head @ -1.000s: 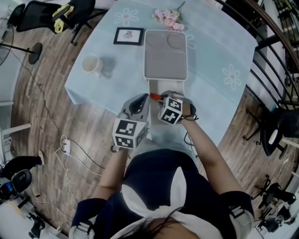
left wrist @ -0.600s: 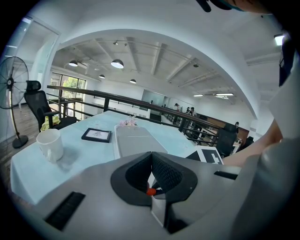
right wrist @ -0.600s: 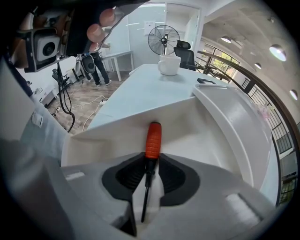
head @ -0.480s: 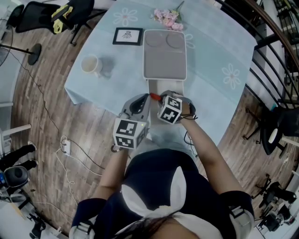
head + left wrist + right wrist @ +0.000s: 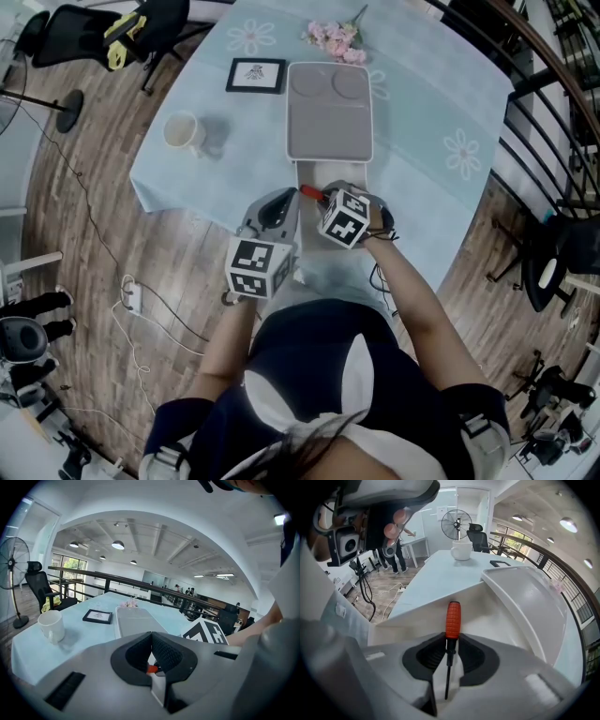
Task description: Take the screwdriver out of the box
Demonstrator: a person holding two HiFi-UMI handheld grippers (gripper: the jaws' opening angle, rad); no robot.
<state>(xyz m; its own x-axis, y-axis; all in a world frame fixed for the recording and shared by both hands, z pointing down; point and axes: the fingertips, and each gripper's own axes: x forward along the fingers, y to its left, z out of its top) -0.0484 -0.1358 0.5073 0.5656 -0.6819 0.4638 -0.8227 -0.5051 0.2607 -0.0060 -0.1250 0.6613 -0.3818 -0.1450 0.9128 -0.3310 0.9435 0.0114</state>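
Observation:
An orange-handled screwdriver (image 5: 453, 618) stands between the pads of my right gripper (image 5: 451, 641), its thin black shaft pinched and the handle sticking out over the open white box (image 5: 440, 611). The jaws have just been closing on it. In the head view the right gripper (image 5: 323, 197) hovers over the box (image 5: 347, 173) at the table's near edge, with the screwdriver's handle (image 5: 307, 192) showing beside it. My left gripper (image 5: 281, 202) rests at the box's left side. Its fingertips (image 5: 151, 634) meet; whether they pinch the box's wall I cannot tell.
The box's grey lid (image 5: 330, 108) lies flipped open toward the table's middle. A white mug (image 5: 183, 131), a framed picture (image 5: 256, 72) and pink flowers (image 5: 336, 37) sit on the light blue cloth. Cables lie on the wooden floor at left; a railing runs along the right.
The right gripper's marker cube has rolled slightly and shifted a little up the picture. The left gripper has stayed put.

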